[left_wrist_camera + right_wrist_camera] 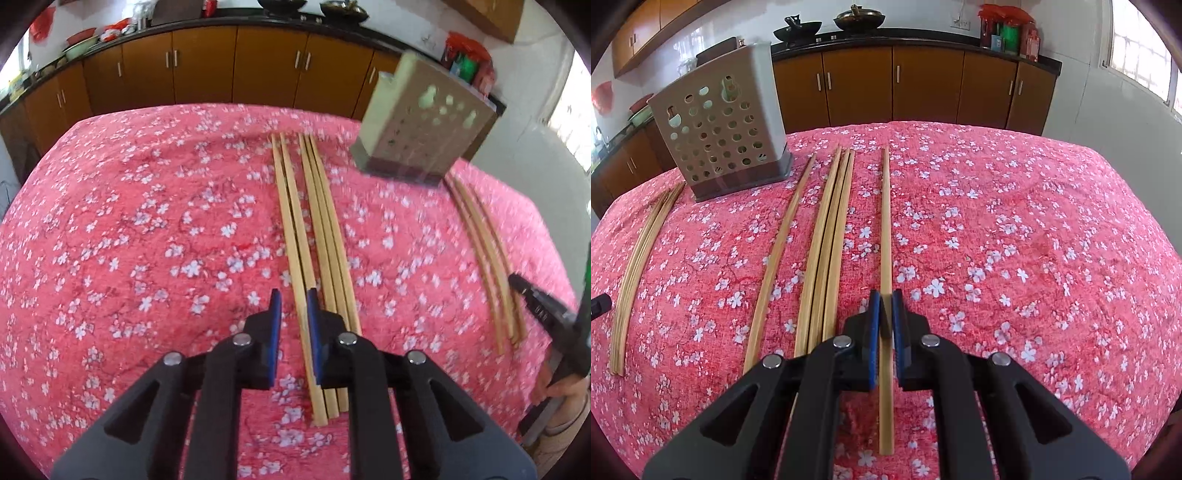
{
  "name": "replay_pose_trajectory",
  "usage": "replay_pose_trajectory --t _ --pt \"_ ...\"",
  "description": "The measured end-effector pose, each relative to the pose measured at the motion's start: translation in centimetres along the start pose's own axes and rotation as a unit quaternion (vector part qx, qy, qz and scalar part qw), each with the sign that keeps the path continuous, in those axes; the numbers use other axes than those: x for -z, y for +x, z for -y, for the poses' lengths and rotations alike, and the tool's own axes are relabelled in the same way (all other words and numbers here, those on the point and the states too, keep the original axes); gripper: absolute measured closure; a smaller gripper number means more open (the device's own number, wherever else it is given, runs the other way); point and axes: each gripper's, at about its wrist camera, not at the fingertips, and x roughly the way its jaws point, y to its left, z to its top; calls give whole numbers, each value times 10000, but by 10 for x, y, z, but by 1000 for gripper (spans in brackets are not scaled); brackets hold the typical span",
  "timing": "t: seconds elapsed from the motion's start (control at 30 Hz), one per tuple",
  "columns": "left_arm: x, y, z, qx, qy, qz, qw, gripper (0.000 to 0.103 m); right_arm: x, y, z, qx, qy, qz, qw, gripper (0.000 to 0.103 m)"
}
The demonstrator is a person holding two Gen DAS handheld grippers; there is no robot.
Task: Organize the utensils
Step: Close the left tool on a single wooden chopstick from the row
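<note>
Chopsticks (314, 236) lie in a bundle on the pink floral counter (129, 221); the left gripper (293, 314) has its jaws open astride the leftmost stick, holder (424, 122) ahead to the right (blurred). Right wrist view: right gripper (885, 314), jaws clamped on a single chopstick (885, 221), others (827, 240) lying left of them

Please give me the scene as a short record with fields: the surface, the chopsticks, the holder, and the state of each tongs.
surface: table under pink floral cloth
holder: grey perforated utensil holder, upright on the cloth
chopsticks: lying flat in groups, none seen in the holder
left tongs: open, astride one chopstick
right tongs: shut on single chopstick
background: brown cabinets
</note>
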Motion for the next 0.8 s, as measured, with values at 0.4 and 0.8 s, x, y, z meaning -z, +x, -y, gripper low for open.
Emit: replay_pose_trajectory --t 0.4,0.8 --pt "-20 22 -1 -476 164 5 9987 95 -4 3 5 -65 31 3 10000 95" --pt "0 8 -13 -132 193 313 9992 94 7 -5 14 -189 162 63 9997 95"
